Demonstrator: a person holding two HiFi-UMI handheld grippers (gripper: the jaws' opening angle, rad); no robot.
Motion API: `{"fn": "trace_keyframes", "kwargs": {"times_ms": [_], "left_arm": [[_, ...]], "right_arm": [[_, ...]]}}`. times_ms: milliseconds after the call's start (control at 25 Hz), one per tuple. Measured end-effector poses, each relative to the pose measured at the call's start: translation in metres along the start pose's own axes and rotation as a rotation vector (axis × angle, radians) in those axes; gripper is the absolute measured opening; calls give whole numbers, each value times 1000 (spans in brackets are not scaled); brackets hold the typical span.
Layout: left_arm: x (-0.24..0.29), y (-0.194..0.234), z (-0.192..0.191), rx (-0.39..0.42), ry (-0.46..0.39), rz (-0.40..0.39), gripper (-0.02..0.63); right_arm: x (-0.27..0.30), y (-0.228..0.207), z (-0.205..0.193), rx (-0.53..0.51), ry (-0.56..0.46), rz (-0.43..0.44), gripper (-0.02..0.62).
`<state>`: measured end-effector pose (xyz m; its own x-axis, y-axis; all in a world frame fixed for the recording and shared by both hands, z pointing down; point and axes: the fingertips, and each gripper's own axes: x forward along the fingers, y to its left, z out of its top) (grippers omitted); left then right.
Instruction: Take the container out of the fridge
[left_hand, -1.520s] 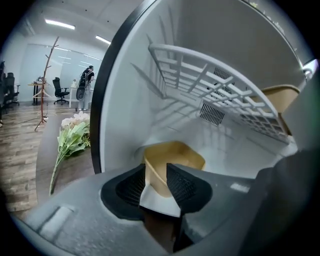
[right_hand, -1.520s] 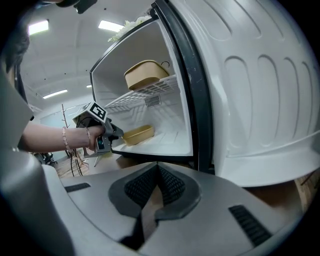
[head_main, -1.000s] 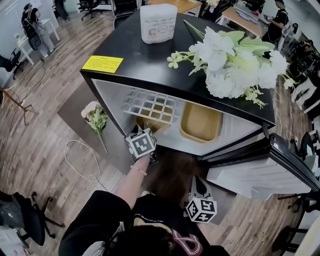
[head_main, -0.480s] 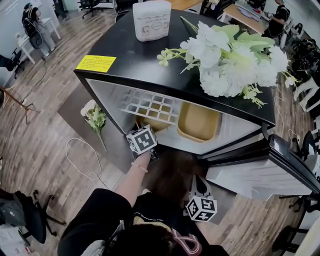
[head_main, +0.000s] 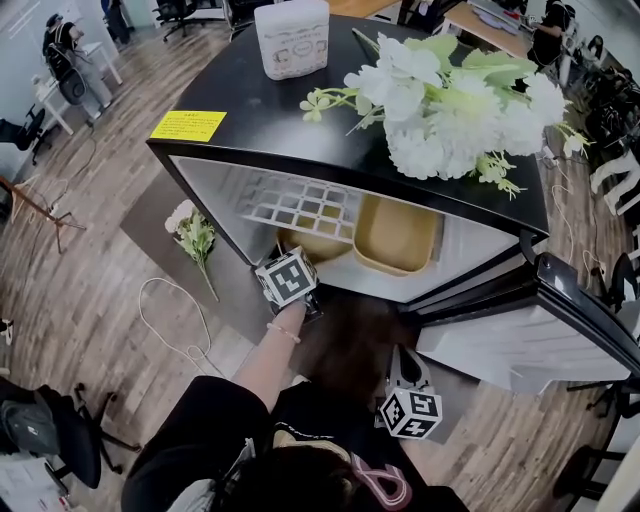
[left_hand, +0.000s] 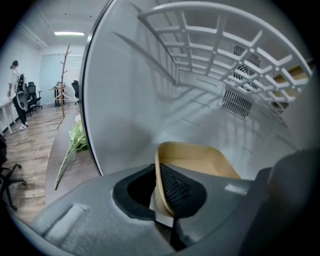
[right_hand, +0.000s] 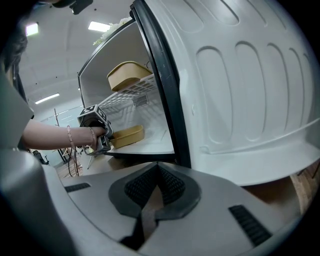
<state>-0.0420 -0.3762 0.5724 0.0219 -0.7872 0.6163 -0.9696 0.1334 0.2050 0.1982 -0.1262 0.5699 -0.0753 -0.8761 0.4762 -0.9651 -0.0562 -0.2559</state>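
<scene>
Left tool (left_hand: 164, 202): jaws closing across the near rim wall of the lower container (left_hand: 200, 160). The container rests on the fridge (left_hand: 125, 100) floor under the wire shelf (left_hand: 215, 40), its long axis running straight ahead from the tool. Right tool (right_hand: 152, 200): pinched together, empty, outside by the door (right_hand: 240, 90), so farther off.

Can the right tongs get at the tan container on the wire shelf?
Probably yes: the door is open, nothing blocks that container, the left tongs are closing on the lower container; the right tongs are shut.
</scene>
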Motion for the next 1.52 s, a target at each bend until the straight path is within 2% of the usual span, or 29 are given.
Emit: {"fn": "trace_keyframes", "kwargs": {"times_ms": [360, 600, 880, 1240, 1520], "left_arm": [[-18, 2, -4, -34, 1, -75, 20], [-36, 7, -11, -25, -3, -134, 20], [-64, 25, -18, -4, -3, -164, 20], [-86, 51, -36, -9, 11, -168, 20], [-98, 74, -49, -1, 22, -152, 20]], "right_arm": [[-3, 6, -1, -9, -3, 28, 8], [-7, 19, -5, -31, 7, 60, 8], [-11, 40, -13, -69, 25, 97, 8], [-19, 69, -25, -91, 41, 131, 8], [-27, 72, -34, -71, 52, 121, 8]]}}
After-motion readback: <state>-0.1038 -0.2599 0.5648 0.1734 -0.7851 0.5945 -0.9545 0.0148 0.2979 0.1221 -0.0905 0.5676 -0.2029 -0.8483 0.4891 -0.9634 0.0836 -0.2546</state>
